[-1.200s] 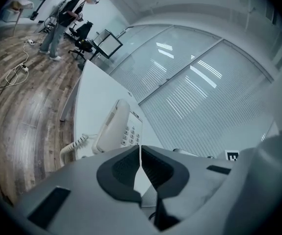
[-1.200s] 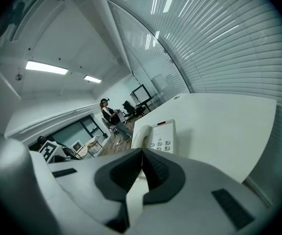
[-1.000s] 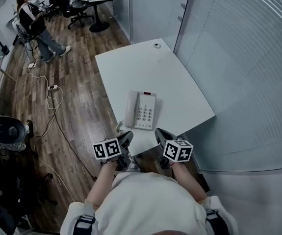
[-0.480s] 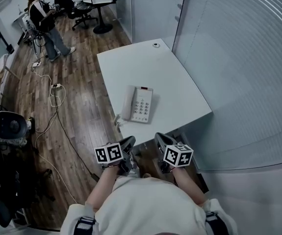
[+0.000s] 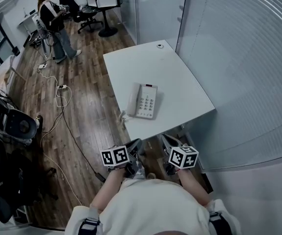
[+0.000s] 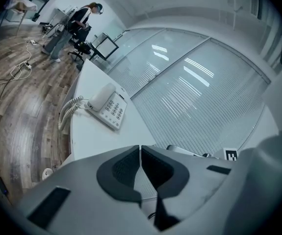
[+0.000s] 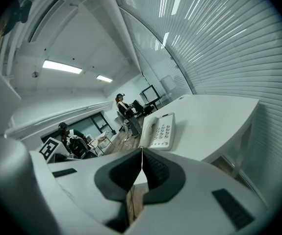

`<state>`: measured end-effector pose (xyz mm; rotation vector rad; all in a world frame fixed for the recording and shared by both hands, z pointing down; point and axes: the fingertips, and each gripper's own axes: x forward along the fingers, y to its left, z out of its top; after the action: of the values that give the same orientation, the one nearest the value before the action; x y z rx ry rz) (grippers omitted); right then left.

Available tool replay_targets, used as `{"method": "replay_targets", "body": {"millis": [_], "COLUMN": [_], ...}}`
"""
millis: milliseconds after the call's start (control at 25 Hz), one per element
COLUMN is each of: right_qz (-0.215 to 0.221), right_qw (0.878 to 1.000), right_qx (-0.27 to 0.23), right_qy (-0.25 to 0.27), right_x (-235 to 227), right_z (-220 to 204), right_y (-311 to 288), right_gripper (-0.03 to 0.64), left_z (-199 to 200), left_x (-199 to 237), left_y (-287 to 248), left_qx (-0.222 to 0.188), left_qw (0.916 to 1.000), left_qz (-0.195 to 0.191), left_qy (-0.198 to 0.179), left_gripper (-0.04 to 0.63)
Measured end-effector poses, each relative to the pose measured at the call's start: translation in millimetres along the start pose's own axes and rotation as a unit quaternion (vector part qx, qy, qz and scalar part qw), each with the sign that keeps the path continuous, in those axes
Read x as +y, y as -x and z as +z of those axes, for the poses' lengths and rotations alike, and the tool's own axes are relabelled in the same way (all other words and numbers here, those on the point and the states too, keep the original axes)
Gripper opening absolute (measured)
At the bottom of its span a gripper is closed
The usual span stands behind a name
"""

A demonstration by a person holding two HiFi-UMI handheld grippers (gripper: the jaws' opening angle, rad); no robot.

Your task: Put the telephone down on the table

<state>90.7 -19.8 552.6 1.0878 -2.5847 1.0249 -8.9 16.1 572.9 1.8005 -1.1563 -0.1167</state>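
Note:
The white telephone (image 5: 144, 102) lies flat on the white table (image 5: 172, 75), near its front edge. Its handset (image 5: 132, 101) rests in the cradle and the coiled cord (image 5: 122, 116) hangs over the left edge. Both grippers hover off the table, short of its front edge and apart from the phone. My left gripper (image 5: 135, 146) is shut with nothing in it, and so is my right gripper (image 5: 167, 142). In the left gripper view the telephone (image 6: 106, 107) lies ahead to the left of the shut left gripper (image 6: 140, 149). In the right gripper view the telephone (image 7: 159, 130) lies just beyond the shut right gripper (image 7: 141, 151).
A small round thing (image 5: 159, 46) sits at the table's far corner. A glass wall with blinds (image 5: 239, 58) runs along the right. Cables (image 5: 62, 106) trail over the wooden floor at left, beside dark equipment (image 5: 11, 124). A person (image 5: 56, 18) stands far back near office chairs (image 5: 84, 11).
Both grippers have drawn back from the table's front edge, still shut. The telephone has stayed in place on the table. The person in the background has shifted a little.

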Motion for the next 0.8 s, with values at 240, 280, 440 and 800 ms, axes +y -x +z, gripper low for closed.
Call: {"method": "replay_targets", "body": {"millis": [240, 280, 440, 800], "right_qz": [0.006, 0.006, 0.007, 0.001], "right_qw": [1.0, 1.0, 1.0, 1.0], "right_qx": [0.0, 0.0, 0.002, -0.003], "right_qy": [0.01, 0.011, 0.012, 0.002], "right_x": [8, 8, 8, 3], "right_z": [-10, -11, -15, -12], "right_y": [10, 11, 15, 18], "right_gripper": [0.023, 0.023, 0.023, 0.023], "left_z": [-15, -18, -24, -22], "left_x": [-7, -6, -4, -5], "left_y": [12, 13, 16, 14], "left_qx": [-0.015, -0.016, -0.019, -0.015], "left_qw": [0.9998, 0.9998, 0.9996, 0.9998], "left_qz": [-0.003, -0.003, 0.001, 0.004], "left_qy": [0.01, 0.012, 0.019, 0.016], "left_gripper": [0.029, 0.029, 0.029, 0.029]}}
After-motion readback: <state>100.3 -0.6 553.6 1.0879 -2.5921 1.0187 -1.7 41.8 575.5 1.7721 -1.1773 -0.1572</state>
